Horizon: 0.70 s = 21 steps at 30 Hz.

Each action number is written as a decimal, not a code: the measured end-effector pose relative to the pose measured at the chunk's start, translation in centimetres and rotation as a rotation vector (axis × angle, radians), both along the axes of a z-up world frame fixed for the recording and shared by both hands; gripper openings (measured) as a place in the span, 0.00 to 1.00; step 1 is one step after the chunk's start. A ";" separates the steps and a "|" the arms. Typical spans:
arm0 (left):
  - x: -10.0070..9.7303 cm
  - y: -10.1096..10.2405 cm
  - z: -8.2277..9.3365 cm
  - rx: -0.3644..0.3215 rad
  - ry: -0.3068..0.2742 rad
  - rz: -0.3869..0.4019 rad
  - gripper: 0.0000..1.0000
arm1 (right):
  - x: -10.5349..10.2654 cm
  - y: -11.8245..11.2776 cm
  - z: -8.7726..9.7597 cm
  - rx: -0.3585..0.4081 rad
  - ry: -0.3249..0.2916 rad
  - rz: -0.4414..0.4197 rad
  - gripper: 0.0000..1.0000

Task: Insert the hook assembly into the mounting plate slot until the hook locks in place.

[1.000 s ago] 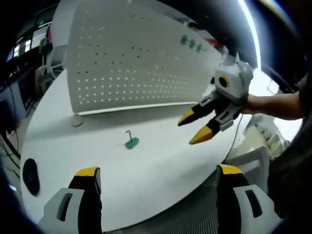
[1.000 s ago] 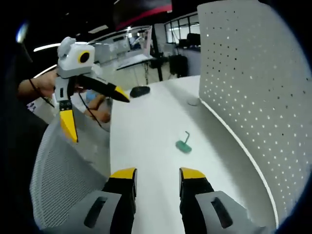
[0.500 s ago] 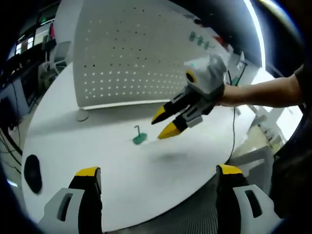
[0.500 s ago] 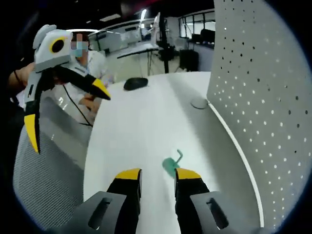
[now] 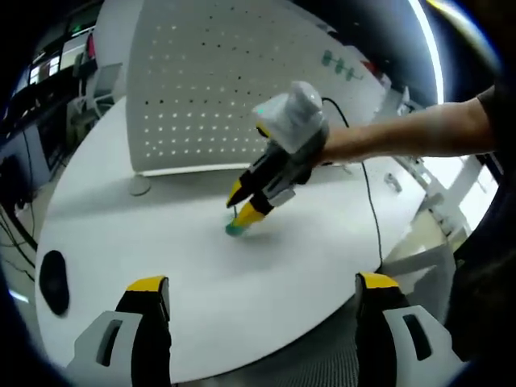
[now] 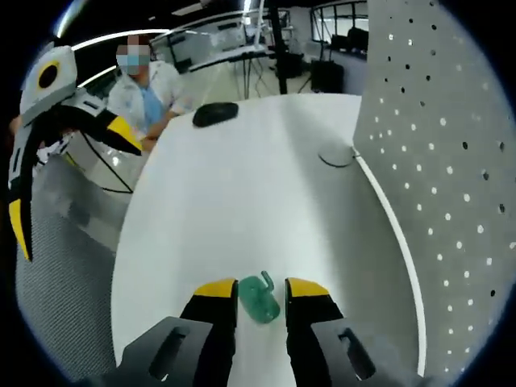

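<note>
- We see a white table [image 5: 161, 242], rounded at its edge, taking up most of the left gripper view; also in the right gripper view [image 6: 242, 185].
- A white pegboard mounting plate [image 5: 210, 89] stands upright along the far side of the table, full of small holes; in the right gripper view it runs down the right side [image 6: 435, 161].
- Some green items [image 5: 339, 68] hang high on the board's far end; too small for us to tell what they are.
- Right gripper [image 5: 242, 211], held by a bare forearm [image 5: 403, 137], reaches in from the right and tips down to the table, its 2 yellow-tipped jaws astride the hook.
- Right gripper's own view [image 6: 260, 292]: jaws slightly apart, the hook sits in the gap. We cannot tell if they press on it.
- Left gripper [image 5: 258, 286] held back near the table edge, jaws spread wide, nothing between them; also seen at the left of the right gripper view [image 6: 60, 181].
- A seated person [image 6: 149, 89] past the far table edge.
- Black oval object [image 5: 50, 278] on the table's left part; far end in the right gripper view [image 6: 214, 113].
- Round flat disc [image 5: 139, 185] at the board's foot.
- Green hook assembly [image 5: 235, 228] lies on the table in front of the board, not in it; [image 6: 260, 297].
</note>
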<state>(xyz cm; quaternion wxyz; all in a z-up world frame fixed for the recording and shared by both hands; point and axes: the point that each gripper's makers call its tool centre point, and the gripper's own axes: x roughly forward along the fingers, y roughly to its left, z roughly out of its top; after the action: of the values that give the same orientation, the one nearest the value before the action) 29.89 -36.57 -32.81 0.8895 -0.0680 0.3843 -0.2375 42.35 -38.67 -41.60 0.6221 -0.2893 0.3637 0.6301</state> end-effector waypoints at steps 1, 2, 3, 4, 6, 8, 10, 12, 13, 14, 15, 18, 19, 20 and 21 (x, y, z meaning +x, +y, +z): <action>0.0 0.0 0.0 -0.001 0.001 0.002 0.97 | 0.1 0.0 -0.1 -0.006 0.003 0.003 0.20; 0.0 0.1 0.0 0.004 -0.002 0.007 0.96 | 0.1 0.0 -0.1 -0.012 -0.003 0.012 0.18; 0.1 0.2 0.0 0.011 -0.011 0.010 0.96 | 0.2 0.0 -0.2 -0.018 -0.014 0.026 0.16; 0.1 0.2 0.2 0.016 -0.018 0.011 0.96 | 0.2 0.0 -0.1 -0.020 -0.019 0.039 0.13; 0.2 0.2 0.3 0.009 -0.022 0.018 0.95 | 0.1 0.3 0.1 -0.016 -0.018 0.057 0.11; 0.2 0.3 0.2 0.005 -0.019 0.020 0.95 | -0.3 0.4 0.0 -0.027 0.010 0.084 0.10; 0.1 0.2 0.2 0.007 -0.015 0.017 0.95 | -0.3 0.0 -0.1 -0.055 -0.003 0.107 0.02; 0.1 0.2 0.1 0.004 -0.011 0.018 0.95 | -0.5 -0.1 0.1 -0.056 -0.007 0.132 0.02; 0.0 0.3 0.1 0.003 -0.012 0.021 0.95 | -0.5 -0.1 0.2 -0.057 -0.005 0.130 0.01; 0.0 0.3 0.1 0.003 -0.011 0.022 0.96 | -0.6 -0.2 0.3 -0.060 -0.003 0.132 0.01; 0.0 0.3 0.1 0.003 -0.011 0.023 0.96 | -0.6 -0.3 0.3 -0.062 -0.002 0.132 0.00; 0.1 0.3 0.2 0.003 -0.014 0.021 0.96 | -0.7 -0.5 0.5 -0.060 0.012 0.106 0.00; 0.1 0.3 0.3 0.003 -0.016 0.020 0.96 | -0.6 -0.6 0.6 -0.058 0.006 0.097 0.00; 0.2 0.3 0.4 0.004 -0.018 0.019 0.96 | -0.6 -0.6 0.8 -0.054 0.004 0.084 0.00; 0.2 0.2 0.6 0.005 -0.024 0.018 0.96 | -0.7 -0.6 0.9 -0.048 0.007 0.074 0.00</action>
<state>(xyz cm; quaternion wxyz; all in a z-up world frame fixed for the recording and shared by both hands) 30.12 -36.33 -32.17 0.8964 -0.0662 0.3735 -0.2293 41.70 -39.25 -40.67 0.5900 -0.3151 0.3698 0.6449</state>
